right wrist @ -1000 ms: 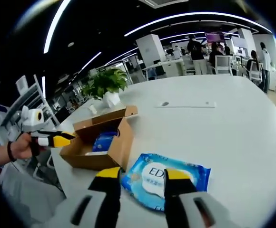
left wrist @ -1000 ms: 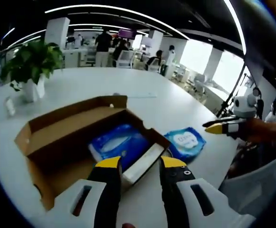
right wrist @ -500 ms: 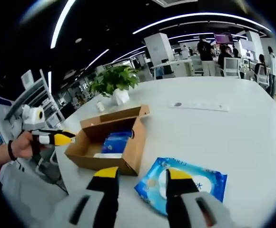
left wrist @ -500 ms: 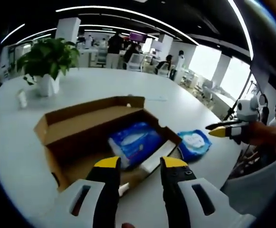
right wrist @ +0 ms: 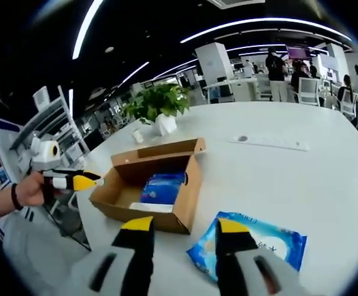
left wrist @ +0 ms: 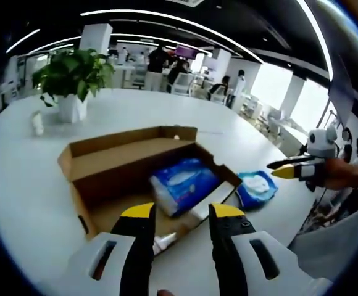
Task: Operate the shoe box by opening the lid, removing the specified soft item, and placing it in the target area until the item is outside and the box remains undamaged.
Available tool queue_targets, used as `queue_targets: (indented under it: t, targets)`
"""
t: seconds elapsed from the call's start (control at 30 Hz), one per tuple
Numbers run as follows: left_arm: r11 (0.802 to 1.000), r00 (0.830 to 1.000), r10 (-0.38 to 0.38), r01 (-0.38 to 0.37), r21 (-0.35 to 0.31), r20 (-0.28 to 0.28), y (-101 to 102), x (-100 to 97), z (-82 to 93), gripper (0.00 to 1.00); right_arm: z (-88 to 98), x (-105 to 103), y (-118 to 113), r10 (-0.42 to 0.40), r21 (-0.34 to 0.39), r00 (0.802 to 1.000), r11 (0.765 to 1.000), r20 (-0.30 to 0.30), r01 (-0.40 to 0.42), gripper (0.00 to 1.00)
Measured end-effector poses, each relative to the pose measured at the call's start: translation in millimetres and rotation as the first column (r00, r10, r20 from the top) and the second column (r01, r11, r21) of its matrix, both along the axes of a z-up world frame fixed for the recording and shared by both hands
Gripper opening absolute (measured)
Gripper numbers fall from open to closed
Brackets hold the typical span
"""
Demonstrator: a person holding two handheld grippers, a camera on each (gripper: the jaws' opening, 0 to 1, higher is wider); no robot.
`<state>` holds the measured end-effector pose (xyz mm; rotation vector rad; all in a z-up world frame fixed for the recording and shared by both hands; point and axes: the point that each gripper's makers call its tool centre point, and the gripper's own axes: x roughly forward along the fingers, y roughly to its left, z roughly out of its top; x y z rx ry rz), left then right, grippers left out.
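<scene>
Left gripper (left wrist: 180, 213) is hovering, jaws apart and empty, nearer the open shoe box (left wrist: 114, 176) than before. Blue soft pack (left wrist: 183, 183) is lying inside (another pack (right wrist: 253, 243) outside). Right gripper (right wrist: 185, 227) is gaping, empty.

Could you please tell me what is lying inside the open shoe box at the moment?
Inside the shoe box lies a blue soft pack and, beside it, a flat white item. The near wall hides part of the box floor in the right gripper view.
</scene>
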<state>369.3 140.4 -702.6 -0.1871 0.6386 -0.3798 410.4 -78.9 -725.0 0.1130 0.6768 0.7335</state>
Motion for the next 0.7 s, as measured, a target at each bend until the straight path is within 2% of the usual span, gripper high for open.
queue_targets:
  t: [0.33, 0.7]
  targets:
    - [1.0, 1.0, 0.025, -0.025, -0.005, -0.009, 7, -2.5, -5.3, 0.34, -0.5, 2, 16, 0.027, 0.001, 1.0, 1.0, -0.002, -0.027, 0.36]
    - [1.0, 1.0, 0.012, -0.012, -0.001, -0.028, 3, -4.2, -12.9, 0.34, 1.5, 9, 30, 0.042, 0.025, 0.999, 0.999, 0.0, -0.042, 0.36]
